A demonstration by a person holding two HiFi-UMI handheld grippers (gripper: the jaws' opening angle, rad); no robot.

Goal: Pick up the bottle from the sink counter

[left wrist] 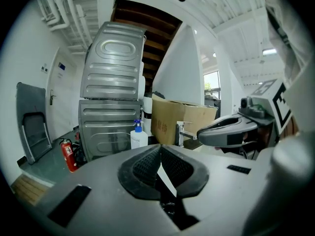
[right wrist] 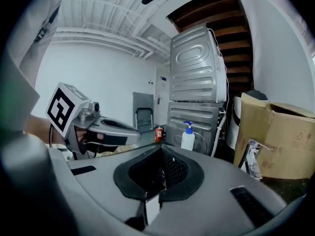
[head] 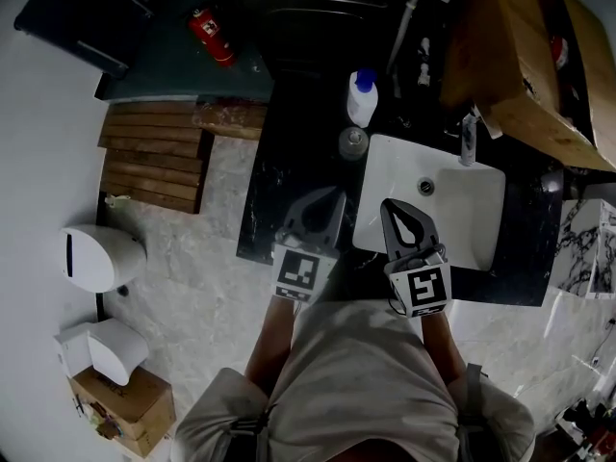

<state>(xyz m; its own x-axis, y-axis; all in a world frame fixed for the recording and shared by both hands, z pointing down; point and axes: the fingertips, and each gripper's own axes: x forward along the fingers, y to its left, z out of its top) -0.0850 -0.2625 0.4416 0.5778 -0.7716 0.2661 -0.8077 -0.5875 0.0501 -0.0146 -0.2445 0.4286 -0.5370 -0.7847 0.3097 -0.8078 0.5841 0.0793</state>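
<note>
Bottle: white bottle (head: 362,102) with a blue pump, standing on the dark worktop (head: 279,162) at the back-left corner of the sink (head: 462,210).
Axis: long axis upright, pump end up; spout direction too small to call.
Left gripper (head: 329,205): fingers together, nothing held, over the worktop.
Right gripper (head: 393,210): fingers together, nothing held, over the basin's near edge.
Bearing: bottle straight ahead, well apart, between the two lines of aim — neither hand clearly nearer.
In the way: small clear round container (head: 353,143) just in front of the bottle — left gripper's side.
</note>
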